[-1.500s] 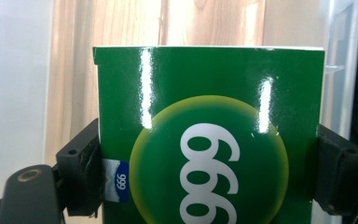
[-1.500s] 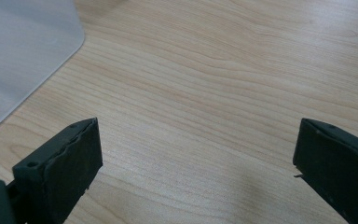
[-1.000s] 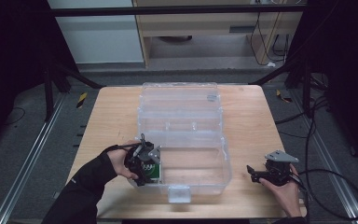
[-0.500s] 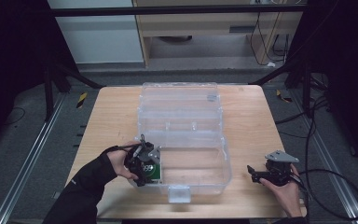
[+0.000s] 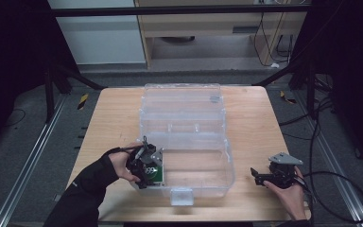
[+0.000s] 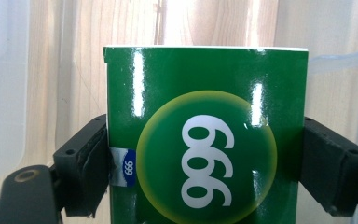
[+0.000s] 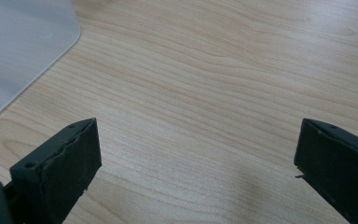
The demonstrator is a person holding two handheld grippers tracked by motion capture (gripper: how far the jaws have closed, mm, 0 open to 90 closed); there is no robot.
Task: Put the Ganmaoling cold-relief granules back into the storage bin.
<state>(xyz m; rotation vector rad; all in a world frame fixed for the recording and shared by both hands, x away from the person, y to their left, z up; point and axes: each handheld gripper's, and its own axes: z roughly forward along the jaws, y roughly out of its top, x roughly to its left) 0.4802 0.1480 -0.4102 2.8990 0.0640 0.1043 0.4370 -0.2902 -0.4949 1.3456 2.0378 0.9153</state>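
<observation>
A green box marked "999" (image 6: 205,140) sits between the jaws of my left gripper (image 6: 205,168), which is shut on its two sides. In the high view that left gripper (image 5: 147,166) holds the green box (image 5: 152,172) inside the front left corner of a clear plastic container (image 5: 189,113) with its lid folded back. My right gripper (image 5: 259,177) rests on the wooden table (image 5: 250,123) to the right of the container. Its jaws stand wide open over bare wood, and the right gripper (image 7: 196,154) holds nothing.
The container's front latch (image 5: 181,195) hangs near the table's front edge. A corner of the clear container (image 7: 18,51) shows at the upper left of the right gripper view. Black frame legs and cables lie on the floor around the table.
</observation>
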